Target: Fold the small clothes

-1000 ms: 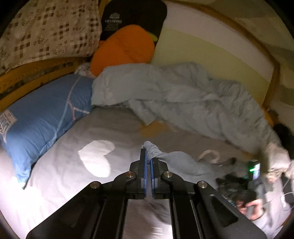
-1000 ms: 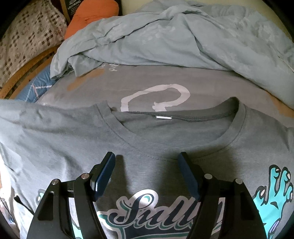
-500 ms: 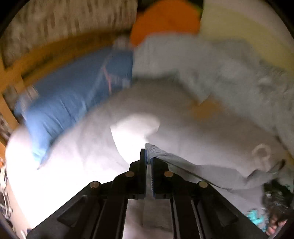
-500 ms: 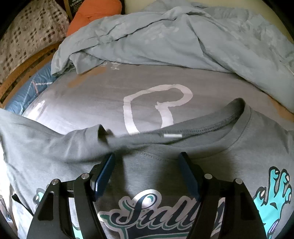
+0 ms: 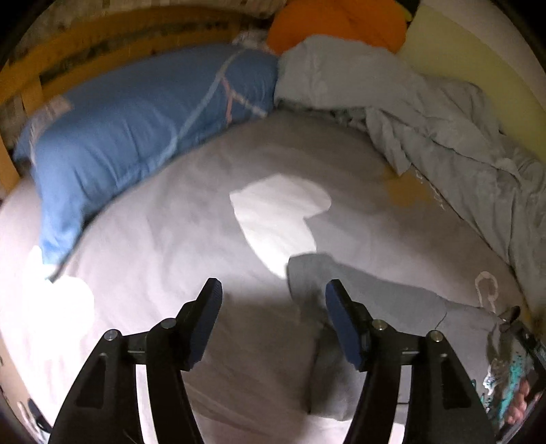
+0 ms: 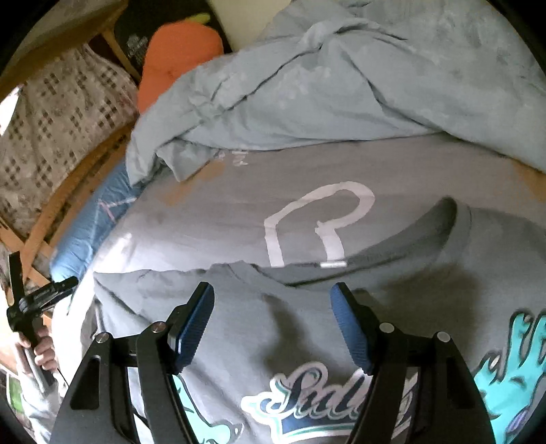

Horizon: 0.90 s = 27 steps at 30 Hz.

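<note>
A grey T-shirt [image 6: 392, 328] with a teal and navy print lies face up on the bed, collar towards the pillows. Its left sleeve and shoulder [image 6: 163, 293] are folded in over the chest. My right gripper [image 6: 273, 300] hovers open over the chest just below the collar, with only flat fabric under it. My left gripper [image 5: 273, 297] points down at the sheet and its jaws are opening; the sleeve's edge [image 5: 358, 290] lies loose by the right finger, and neither pad presses it. In the right wrist view the left gripper [image 6: 41, 297] shows at the far left in a hand [image 6: 37, 351].
The grey bed sheet [image 5: 170, 239] has a white heart patch [image 5: 279, 211]. A blue pillow [image 5: 129, 129], an orange cushion [image 5: 341, 24] and a checked pillow [image 6: 58, 112] lie by the wooden frame [image 5: 68, 58]. A crumpled light-blue duvet [image 6: 341, 85] covers the far side.
The left gripper carried the sleeve down and across, then opened and let it go onto the shirt. The right gripper lifted slightly and stayed open.
</note>
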Tool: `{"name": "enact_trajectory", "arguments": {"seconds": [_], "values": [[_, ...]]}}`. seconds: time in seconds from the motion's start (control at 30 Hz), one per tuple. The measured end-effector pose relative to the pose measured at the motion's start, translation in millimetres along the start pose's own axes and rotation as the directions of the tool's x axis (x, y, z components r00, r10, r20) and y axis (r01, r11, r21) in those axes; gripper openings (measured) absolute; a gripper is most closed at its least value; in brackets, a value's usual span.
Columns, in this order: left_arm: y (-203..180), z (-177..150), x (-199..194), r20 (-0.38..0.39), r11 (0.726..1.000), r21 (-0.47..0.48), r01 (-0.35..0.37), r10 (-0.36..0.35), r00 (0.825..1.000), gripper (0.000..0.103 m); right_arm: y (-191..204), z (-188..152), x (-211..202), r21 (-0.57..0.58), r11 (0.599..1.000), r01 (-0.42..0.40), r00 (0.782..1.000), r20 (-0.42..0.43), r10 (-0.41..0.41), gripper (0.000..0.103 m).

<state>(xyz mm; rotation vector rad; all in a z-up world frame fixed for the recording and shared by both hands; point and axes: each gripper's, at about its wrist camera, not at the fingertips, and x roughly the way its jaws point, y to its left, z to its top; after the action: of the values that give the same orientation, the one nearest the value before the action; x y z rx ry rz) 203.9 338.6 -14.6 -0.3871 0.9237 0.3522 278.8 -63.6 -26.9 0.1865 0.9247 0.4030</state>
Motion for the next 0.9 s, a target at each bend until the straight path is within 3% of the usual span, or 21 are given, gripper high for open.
{"name": "enact_trajectory", "arguments": {"seconds": [0.07, 0.13, 0.2, 0.27, 0.33, 0.47, 0.6, 0.77, 0.9], "values": [[3.8, -2.6, 9.9, -0.026, 1.0, -0.01, -0.005, 0.005, 1.0, 0.062, 2.6, 20.5, 7.4, -0.005, 1.0, 0.025, 0.999, -0.032, -0.025, 0.07], [5.1, -5.1, 15.6, -0.042, 1.0, -0.021, -0.015, 0.014, 0.999, 0.062, -7.9, 44.7, 25.5, 0.091, 0.995, -0.039, 0.993, -0.109, 0.049, 0.062], [7.8, -6.1, 22.0, -0.063, 0.999, -0.049, -0.015, 0.012, 0.998, 0.062, -13.5, 55.6, 46.8, 0.134, 0.987, -0.083, 0.975, -0.193, 0.108, 0.057], [8.5, -7.7, 22.6, -0.07, 0.998, -0.061, 0.004, -0.008, 0.997, 0.062, -8.8, 55.7, 70.8, 0.114, 0.991, -0.074, 0.949, -0.296, 0.105, 0.054], [4.8, -7.5, 19.8, -0.064, 0.999, -0.043, 0.007, -0.01, 0.998, 0.062, -5.7, 48.3, 78.9, 0.12, 0.99, -0.073, 0.932, -0.346, 0.111, 0.046], [-5.0, -6.7, 12.4, -0.034, 1.0, 0.01, -0.021, 0.022, 0.999, 0.062, -6.8, 40.7, 66.6, 0.114, 0.986, -0.121, 0.933, -0.325, 0.152, 0.044], [-8.2, -6.3, 13.2, -0.049, 1.0, 0.019, 0.001, 0.0, 0.999, 0.062, -13.2, 26.6, 69.2, 0.169, 0.966, -0.196, 0.88, -0.405, 0.249, 0.036], [-8.9, -6.0, 11.1, -0.041, 1.0, 0.022, -0.002, 0.003, 0.999, 0.062, 1.4, 8.6, 47.8, 0.119, 0.959, -0.257, 0.871, -0.401, 0.283, 0.036], [-9.7, -6.8, 11.2, -0.044, 1.0, 0.026, -0.004, 0.005, 0.999, 0.062, 6.5, -7.4, 50.4, 0.095, 0.969, -0.228, 0.862, -0.442, 0.246, 0.036]]}}
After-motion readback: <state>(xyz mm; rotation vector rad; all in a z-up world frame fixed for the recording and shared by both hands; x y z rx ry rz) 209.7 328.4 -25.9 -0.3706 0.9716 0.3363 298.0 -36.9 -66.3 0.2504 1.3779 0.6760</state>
